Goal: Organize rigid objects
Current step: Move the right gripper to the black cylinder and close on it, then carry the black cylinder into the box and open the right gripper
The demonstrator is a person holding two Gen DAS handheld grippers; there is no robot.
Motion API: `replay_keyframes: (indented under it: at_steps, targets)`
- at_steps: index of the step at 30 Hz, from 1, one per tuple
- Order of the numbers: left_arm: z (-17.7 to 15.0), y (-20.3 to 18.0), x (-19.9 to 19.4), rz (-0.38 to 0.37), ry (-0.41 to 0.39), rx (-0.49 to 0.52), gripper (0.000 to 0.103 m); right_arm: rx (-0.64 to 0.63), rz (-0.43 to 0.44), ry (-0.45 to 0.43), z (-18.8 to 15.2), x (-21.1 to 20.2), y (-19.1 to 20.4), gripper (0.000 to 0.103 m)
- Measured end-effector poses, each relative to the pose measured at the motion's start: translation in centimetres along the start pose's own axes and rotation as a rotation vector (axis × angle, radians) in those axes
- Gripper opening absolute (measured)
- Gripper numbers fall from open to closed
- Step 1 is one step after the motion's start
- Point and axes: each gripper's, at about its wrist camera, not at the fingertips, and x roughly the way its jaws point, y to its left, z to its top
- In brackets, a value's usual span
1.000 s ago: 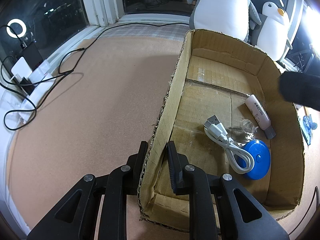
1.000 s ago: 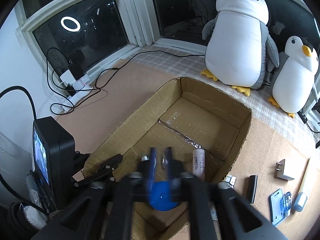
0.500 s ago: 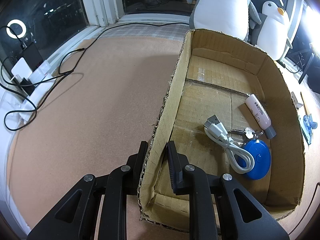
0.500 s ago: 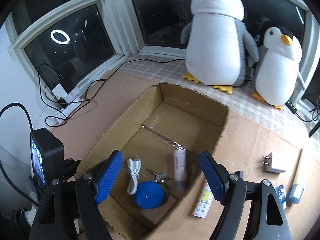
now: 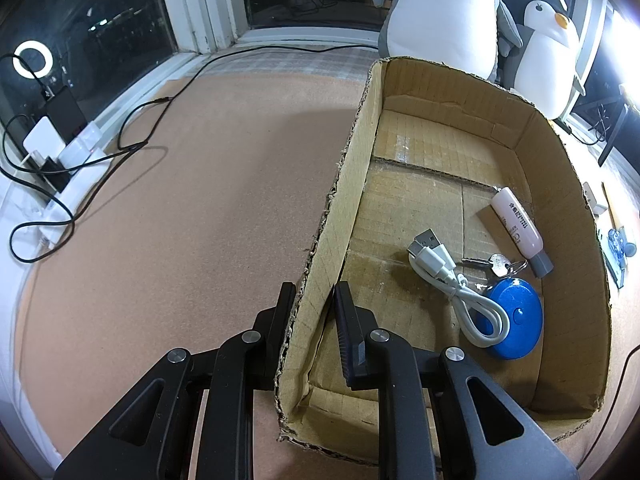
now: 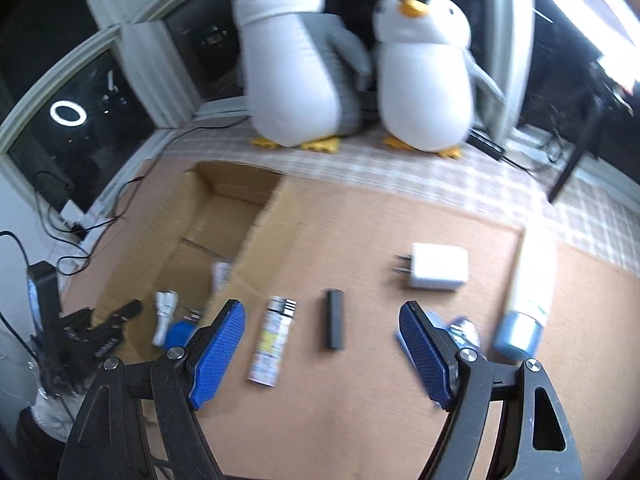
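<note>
In the left wrist view, the left tool (image 5: pixel 311 300) is sitting at bottom centre, clamped together on the near left wall of the open brown cardboard box (image 5: pixel 348 184). Wide bare bench (image 5: pixel 180 220) is lying open to the left of that ragged wall. Inside the box, lower right, a white USB cable (image 5: pixel 452 280), a blue round disc (image 5: pixel 514 322), keys (image 5: pixel 494 264) and a pale pink tube with small unreadable print (image 5: pixel 518 222) are resting.

In the right wrist view, blurred, the right tool (image 6: pixel 320 344) is hovering with its blue pads wide apart, gripping nothing. Between them on the bench are lying a white printed stick, text illegible (image 6: pixel 274 340), and a black bar (image 6: pixel 335 319); a white plug charger (image 6: pixel 436 266) is sitting above, right of centre. Only this view is showing these loose things.
</note>
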Motion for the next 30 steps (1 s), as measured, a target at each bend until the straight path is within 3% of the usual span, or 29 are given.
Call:
replay_keyframes:
  at_steps: [5,12,30]
  targets:
    - [0.0,0.0,0.0,0.001,0.000,0.000,0.018,-0.011,-0.022,0.021,-0.7,1.1,-0.8,0.075]
    - [0.0,0.0,0.0,0.000,0.000,0.000,0.018,-0.059,-0.027,0.074,-1.0,3.5,0.5,0.047]
    - [0.0,0.0,0.0,0.002,0.000,0.000,0.018,-0.103,-0.077,0.169,-0.6,8.0,2.1,0.023]
